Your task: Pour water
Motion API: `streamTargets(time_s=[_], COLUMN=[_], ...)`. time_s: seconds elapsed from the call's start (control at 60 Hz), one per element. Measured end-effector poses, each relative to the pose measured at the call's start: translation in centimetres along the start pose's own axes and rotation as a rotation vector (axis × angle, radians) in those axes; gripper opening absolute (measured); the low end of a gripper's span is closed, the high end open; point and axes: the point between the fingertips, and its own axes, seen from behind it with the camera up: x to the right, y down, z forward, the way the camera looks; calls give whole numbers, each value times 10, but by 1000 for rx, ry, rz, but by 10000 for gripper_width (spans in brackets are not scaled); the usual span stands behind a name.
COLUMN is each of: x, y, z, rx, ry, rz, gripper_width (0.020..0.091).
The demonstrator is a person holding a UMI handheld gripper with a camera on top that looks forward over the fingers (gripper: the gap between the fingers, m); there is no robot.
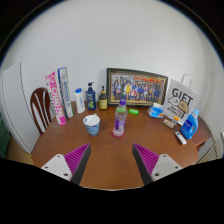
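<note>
A clear water bottle with a purple cap and pink label stands upright on the round wooden table, beyond my fingers. To its left sits a light blue cup. My gripper hovers over the near part of the table, open, with nothing between its purple pads. The bottle and cup are well ahead of the fingertips, apart from them.
Along the table's back stand a framed picture, a pink box, a white bottle, a dark blue bottle and a small brown bottle. A white gift bag and blue items sit at right. A wooden chair is at left.
</note>
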Motion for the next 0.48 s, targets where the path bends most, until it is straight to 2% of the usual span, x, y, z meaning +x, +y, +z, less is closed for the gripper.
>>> streamTargets(time_s=[0.267, 0.483], x=[-3, 19], y=[20, 14], z=[-33, -41], rx=[-2, 21], ry=[-17, 6], rz=[14, 12], gripper_width=[854, 853])
